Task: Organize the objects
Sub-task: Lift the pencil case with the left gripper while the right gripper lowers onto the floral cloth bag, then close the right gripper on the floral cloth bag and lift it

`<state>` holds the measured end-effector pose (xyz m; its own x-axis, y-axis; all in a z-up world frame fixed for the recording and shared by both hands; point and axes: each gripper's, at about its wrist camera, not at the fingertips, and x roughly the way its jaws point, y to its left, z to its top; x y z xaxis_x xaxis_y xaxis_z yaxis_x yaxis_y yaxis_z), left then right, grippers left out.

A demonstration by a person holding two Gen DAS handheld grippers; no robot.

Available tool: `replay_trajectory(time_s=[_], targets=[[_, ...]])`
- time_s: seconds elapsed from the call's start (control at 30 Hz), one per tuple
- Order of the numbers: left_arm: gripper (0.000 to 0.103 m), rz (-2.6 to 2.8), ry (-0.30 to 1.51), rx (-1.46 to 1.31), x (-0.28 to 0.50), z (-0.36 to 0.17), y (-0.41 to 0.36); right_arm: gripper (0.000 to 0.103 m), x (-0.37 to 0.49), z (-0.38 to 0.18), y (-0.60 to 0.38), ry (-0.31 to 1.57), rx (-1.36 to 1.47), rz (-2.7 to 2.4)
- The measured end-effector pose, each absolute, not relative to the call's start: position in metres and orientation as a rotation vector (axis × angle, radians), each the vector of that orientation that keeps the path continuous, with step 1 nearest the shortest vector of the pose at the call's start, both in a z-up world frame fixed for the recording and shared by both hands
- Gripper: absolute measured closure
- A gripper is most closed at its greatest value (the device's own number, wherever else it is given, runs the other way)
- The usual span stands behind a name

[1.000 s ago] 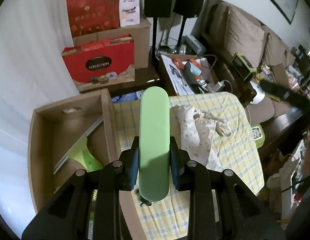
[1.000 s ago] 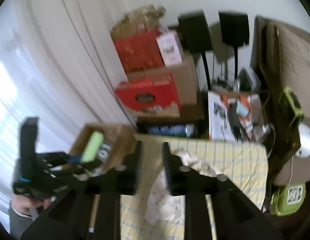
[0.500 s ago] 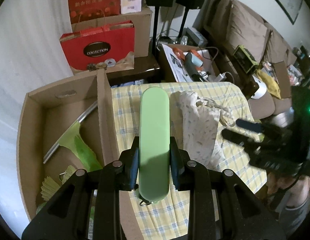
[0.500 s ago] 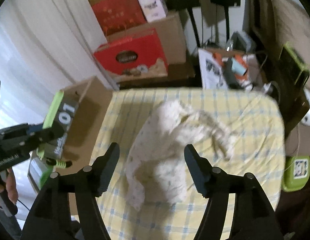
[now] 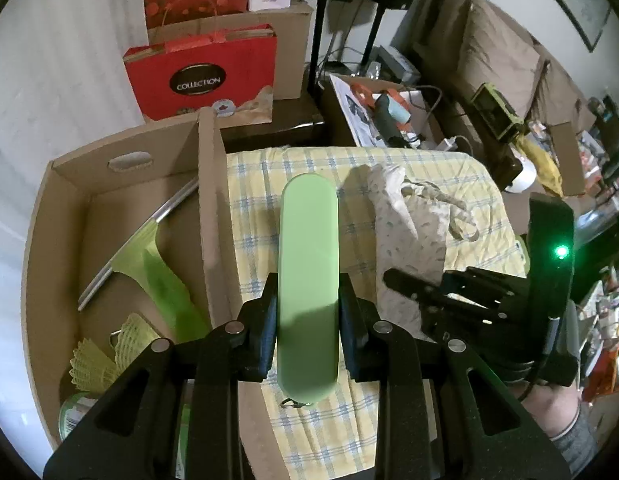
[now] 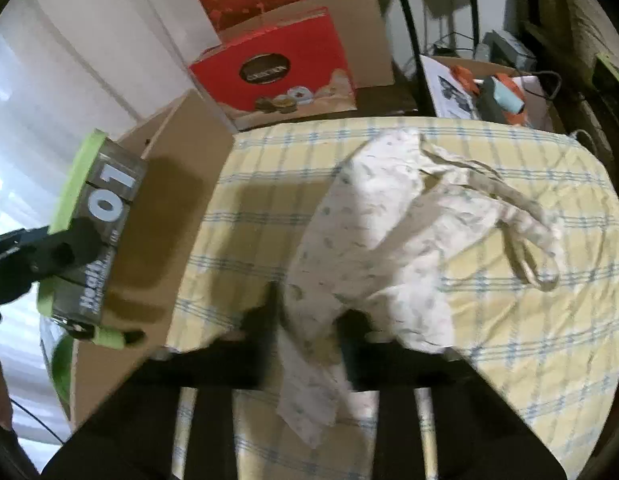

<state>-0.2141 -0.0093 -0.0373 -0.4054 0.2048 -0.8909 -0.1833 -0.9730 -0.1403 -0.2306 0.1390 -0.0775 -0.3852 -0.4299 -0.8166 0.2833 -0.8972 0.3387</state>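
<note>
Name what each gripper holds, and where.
Left gripper: green case, clamped across its lower half. Right gripper: closing around the cloth bag's near end; firm grip unclear.
</note>
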Motion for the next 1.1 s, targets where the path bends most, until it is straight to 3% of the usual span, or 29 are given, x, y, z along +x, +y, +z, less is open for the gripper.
replay_trajectory(time_s=[0.4, 0.93, 1.1], targets=[[0.078, 2.481, -0.056, -1.545, -0.214, -0.031, -0.023, 0.095, -0.219, -0.029, 0.124, -0.088, 1.2, -2.383], [0.078, 2.6, -0.073, -1.481, -0.203, 0.015, -0.063, 0.096, -0.215, 0.111, 0.106, -0.092, 0.915, -2.354], [0.078, 2.617, -0.099, -1.473, -0.2, 0.017, -0.074, 0.091, -0.217, 0.104, 0.098, -0.02, 1.008, -2.342]])
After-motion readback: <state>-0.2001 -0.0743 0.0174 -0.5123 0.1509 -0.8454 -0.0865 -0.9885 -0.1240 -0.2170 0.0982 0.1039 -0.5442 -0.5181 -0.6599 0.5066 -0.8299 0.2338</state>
